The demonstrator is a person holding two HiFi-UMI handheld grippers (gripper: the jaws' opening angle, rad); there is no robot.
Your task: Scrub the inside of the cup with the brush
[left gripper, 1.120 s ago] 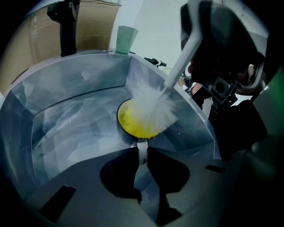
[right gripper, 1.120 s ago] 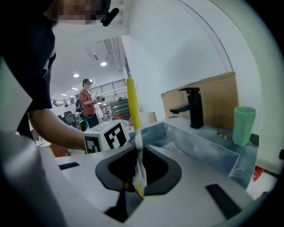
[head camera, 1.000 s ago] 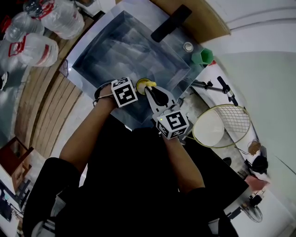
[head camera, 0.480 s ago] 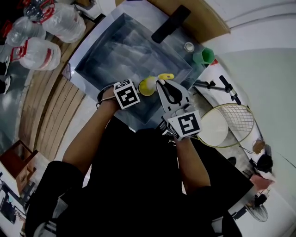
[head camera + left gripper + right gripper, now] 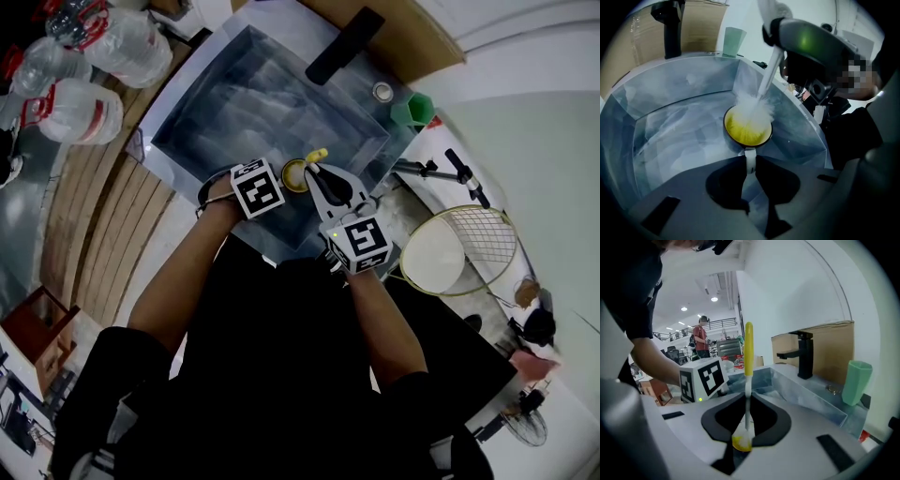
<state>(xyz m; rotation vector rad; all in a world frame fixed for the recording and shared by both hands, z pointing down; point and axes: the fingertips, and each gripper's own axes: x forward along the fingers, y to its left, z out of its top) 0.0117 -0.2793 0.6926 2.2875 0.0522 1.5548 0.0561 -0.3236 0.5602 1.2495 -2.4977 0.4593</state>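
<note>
A cup with a yellow inside hangs tilted over the steel sink. My left gripper is shut on the cup's white handle. The brush's white bristles sit in the cup's mouth, and its shaft rises up and to the right. My right gripper is shut on that shaft, with the yellow brush handle sticking up past the jaws. In the head view, the cup is between the left gripper and the right gripper, at the sink's near edge.
A black faucet stands on the sink's far rim, with a green tumbler and a round drain knob beside it. Large water bottles lie at the left. A racket lies on the floor at the right.
Half a second ago the right gripper had swung out to the right with the brush; now it is back close to the cup. The left gripper and the cup have held still.
</note>
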